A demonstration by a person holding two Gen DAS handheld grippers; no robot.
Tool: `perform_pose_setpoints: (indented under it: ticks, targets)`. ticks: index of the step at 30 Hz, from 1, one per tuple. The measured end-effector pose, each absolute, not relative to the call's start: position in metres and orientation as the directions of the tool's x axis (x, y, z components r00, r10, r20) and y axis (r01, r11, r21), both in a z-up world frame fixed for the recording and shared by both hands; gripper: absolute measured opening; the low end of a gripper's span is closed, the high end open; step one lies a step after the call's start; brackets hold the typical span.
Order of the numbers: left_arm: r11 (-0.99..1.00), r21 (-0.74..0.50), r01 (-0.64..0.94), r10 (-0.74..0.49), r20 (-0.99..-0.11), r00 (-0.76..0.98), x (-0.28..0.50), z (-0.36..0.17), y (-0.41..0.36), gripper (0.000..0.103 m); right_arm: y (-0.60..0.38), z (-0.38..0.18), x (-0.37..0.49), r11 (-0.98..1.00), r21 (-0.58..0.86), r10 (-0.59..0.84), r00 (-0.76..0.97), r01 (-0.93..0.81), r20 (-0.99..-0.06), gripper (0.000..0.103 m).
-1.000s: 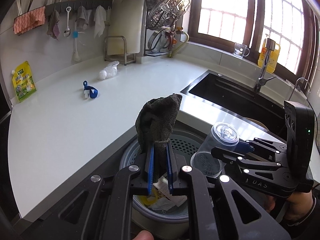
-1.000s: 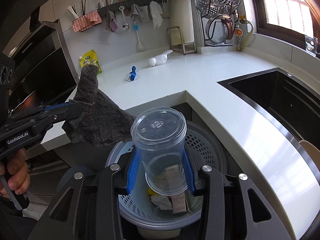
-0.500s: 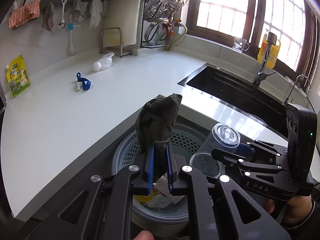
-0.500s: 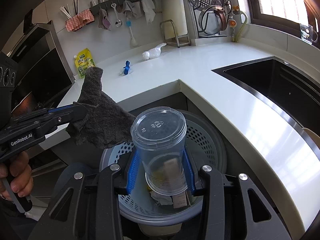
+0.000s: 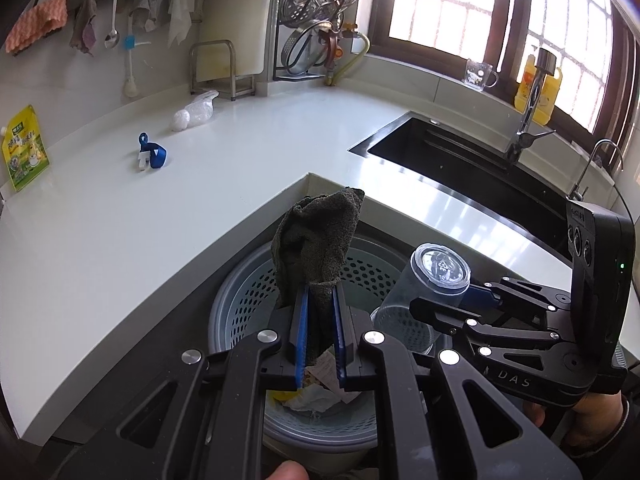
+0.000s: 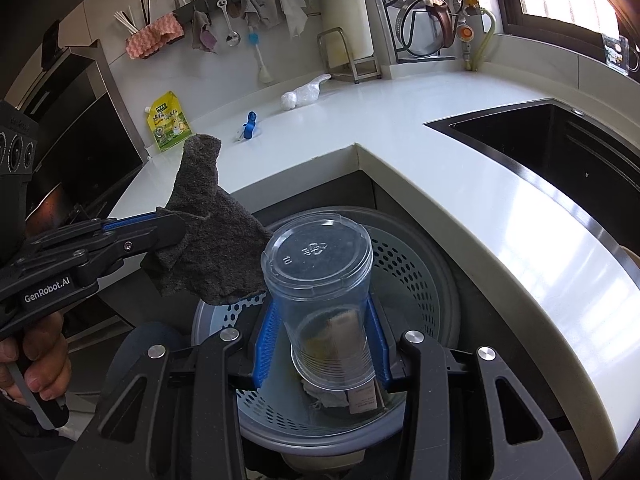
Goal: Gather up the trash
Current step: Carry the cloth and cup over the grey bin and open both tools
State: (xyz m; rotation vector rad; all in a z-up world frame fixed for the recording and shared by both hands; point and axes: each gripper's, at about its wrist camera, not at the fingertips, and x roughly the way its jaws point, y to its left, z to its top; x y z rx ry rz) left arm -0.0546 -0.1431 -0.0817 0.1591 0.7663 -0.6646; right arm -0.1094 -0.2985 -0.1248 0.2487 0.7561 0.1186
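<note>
My left gripper [image 5: 319,300] is shut on a dark grey rag [image 5: 316,244] and holds it above a round perforated trash basket [image 5: 248,296]. The rag also shows in the right wrist view [image 6: 208,240]. My right gripper [image 6: 320,320] is shut on a clear plastic cup [image 6: 320,292], held bottom forward over the same basket [image 6: 416,280]. In the left wrist view the cup [image 5: 424,292] hangs just right of the rag. Crumpled paper trash [image 5: 316,392] lies in the basket. A blue item [image 5: 152,156] and a crumpled clear bag [image 5: 194,114] lie on the white counter [image 5: 120,220].
A dark sink [image 5: 460,168] with a faucet [image 5: 528,120] sits right. A yellow pouch [image 5: 24,148] leans on the wall at left. A dish rack [image 5: 316,28] and hanging utensils [image 5: 116,32] line the back wall.
Both grippers keep their hold over the basket. The views have moved slightly, so the counter items sit a little differently in frame.
</note>
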Motion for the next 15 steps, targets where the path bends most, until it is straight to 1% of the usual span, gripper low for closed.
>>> perform_pose_setpoints:
  ticks: [15]
  targets:
    - [0.786, -0.097, 0.61, -0.483, -0.712, 0.51, -0.052, -0.093, -0.151, 0.011, -0.304, -0.142, -0.106, 0.957, 0.289, 0.214, 0.7, -0.012, -0.681, 0.038]
